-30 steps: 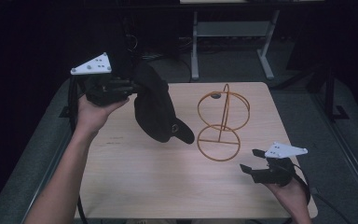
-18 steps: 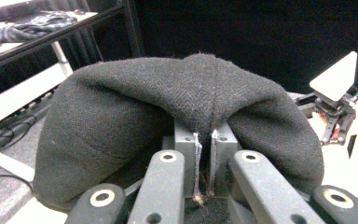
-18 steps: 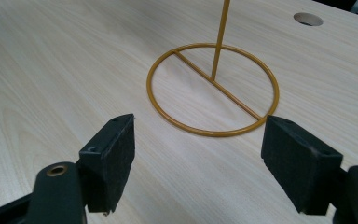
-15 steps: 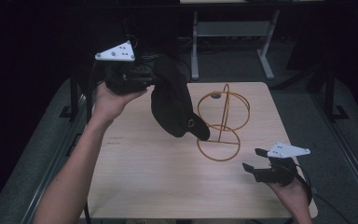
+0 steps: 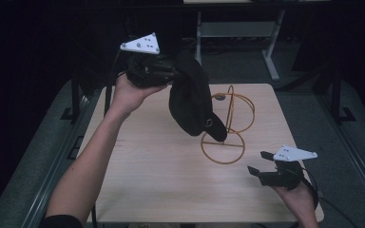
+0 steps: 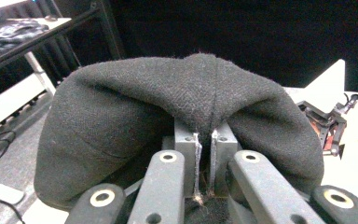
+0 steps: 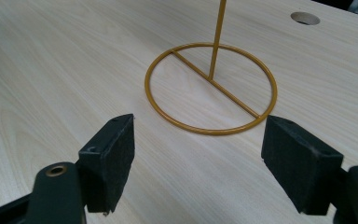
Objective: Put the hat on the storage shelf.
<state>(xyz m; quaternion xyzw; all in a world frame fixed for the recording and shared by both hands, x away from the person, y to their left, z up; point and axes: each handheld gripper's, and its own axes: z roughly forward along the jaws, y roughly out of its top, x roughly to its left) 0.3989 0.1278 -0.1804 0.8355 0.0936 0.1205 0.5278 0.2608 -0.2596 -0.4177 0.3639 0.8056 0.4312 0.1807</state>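
From above, my table is the one lit patch, evenly bright under soft overhead light; the room around it sinks into near black. Shadows on the wood are faint. The high view is grainy and soft. Looking along my right tool, the wood grain is sharp, without glare.

Left gripper with cap, now nearer stand.
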